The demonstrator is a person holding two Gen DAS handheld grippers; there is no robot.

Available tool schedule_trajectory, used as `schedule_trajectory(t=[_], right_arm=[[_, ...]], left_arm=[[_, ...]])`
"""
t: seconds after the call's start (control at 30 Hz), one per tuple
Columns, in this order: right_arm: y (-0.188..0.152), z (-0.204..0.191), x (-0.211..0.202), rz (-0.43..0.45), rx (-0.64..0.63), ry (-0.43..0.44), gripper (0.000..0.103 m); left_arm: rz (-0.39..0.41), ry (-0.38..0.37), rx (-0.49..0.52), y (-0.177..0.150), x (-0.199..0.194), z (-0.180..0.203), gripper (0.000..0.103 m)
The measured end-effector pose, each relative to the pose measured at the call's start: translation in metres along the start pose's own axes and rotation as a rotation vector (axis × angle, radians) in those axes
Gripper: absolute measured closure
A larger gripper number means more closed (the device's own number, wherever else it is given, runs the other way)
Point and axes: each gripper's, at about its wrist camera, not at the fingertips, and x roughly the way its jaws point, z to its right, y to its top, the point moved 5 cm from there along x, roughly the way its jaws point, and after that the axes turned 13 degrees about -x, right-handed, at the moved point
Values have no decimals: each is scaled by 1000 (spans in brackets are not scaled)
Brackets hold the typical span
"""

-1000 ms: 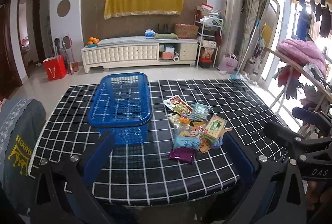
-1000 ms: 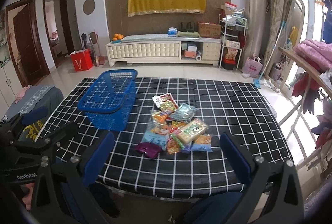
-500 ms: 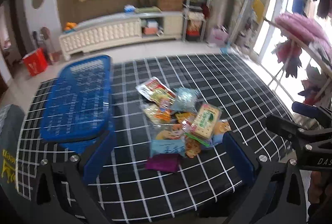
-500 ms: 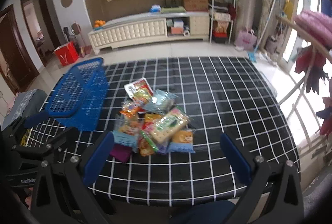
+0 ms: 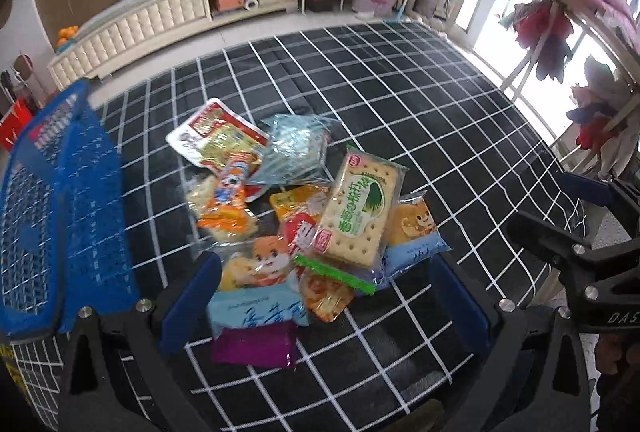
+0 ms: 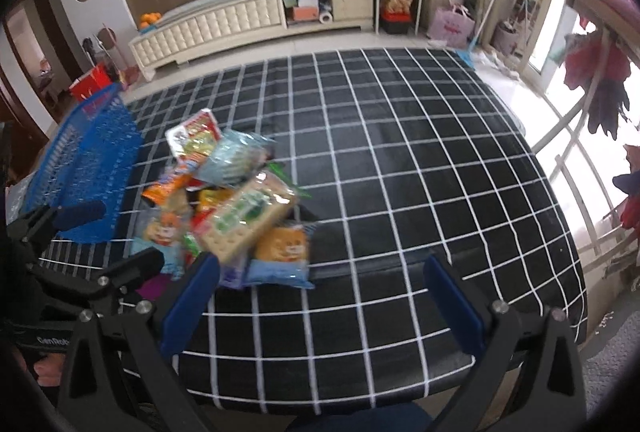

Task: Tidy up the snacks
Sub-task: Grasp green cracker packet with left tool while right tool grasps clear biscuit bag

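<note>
Jaws apart over crinkly snack packets (image 5: 304,216)

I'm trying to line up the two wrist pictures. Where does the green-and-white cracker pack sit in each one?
Left wrist: cracker pack right of centre, on top of the snack pile, tilted.
Right wrist: the same pack left of centre, blurred, also topping the pile.
Shared landmark: the blue basket left of the pile in both.
</note>
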Motion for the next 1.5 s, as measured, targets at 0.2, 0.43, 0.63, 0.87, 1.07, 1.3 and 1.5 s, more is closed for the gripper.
schedule_trajectory(t=[0.2,0.43,0.63,0.87,1.07,1.3,1.5], right_arm=[[-6,20,28,-33,32,15,0],[-15,45,48,-60,79,32,0],[-18,50,59,-70,95,48,0],[-13,53,60,-67,95,51,0],[0,51,53,-44,66,41,0],[29,34,51,-11,0,66,0],[55,3,64,-17,-65,121,0]], left_arm=[[-80,-28,77,13,39,16,0],[-186,-8,165,17,82,31,7],[-268,40,188,12,107,34,27],[-261,-15,169,9,98,41,49],[-180,-56,81,10,62,21,49],[-8,-20,-22,34,6,-18,49],[51,29,-131,43,-7,-54,49]])
